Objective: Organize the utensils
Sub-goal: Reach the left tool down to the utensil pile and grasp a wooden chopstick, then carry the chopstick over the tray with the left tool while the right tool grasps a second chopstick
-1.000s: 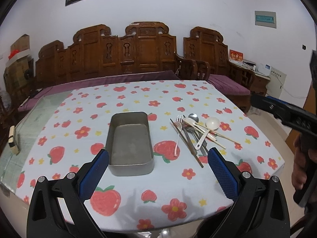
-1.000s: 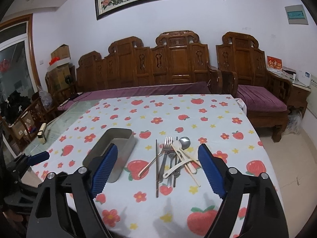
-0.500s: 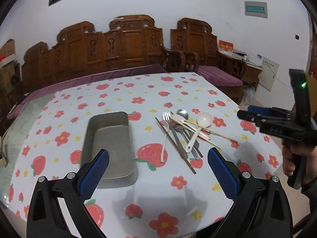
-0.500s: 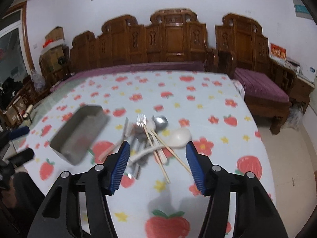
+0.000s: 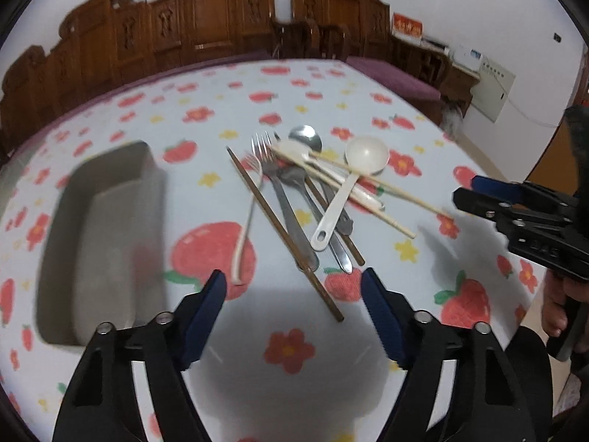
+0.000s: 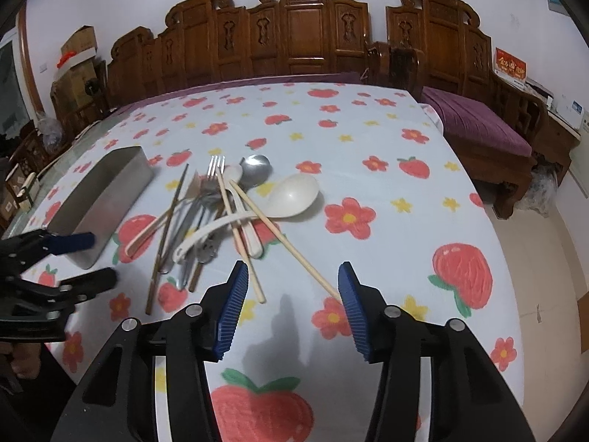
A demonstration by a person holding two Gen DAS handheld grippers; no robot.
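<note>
A tabletop (image 6: pixel 368 125) under a smooth white cloth printed with red strawberries and flowers carries a loose heap of utensils (image 6: pixel 221 213) near its middle. The heap mixes materials: a glossy cream plastic ladle (image 6: pixel 294 193) with a round bowl and a looped handle, a polished steel spoon (image 6: pixel 256 167), a steel fork (image 6: pixel 215 167) with slim tines, flat steel handles, a cream plastic fork (image 5: pixel 250 199) with a curved stem, two pale bamboo chopsticks (image 6: pixel 279 235) and dark wooden chopsticks (image 5: pixel 287 235), all crossing one another.

Towards the tabletop's left edge, well apart from the heap, sits a rectangular metal tray (image 6: pixel 103 199) with dull grey, straight walls; it looks empty in the left wrist view, though blurred there.

The left gripper (image 5: pixel 292 289) hovers over the near end of the heap, its ribbed blue-padded jaws spread and just narrowing, with only bare cloth and the tip of a dark chopstick between them, touching nothing. The right gripper (image 6: pixel 289 287) has its jaws spread too, also just closing in, straddling the near ends of the pale chopsticks; one end lies right beside the right-hand pad, and I cannot tell whether they touch.
</note>
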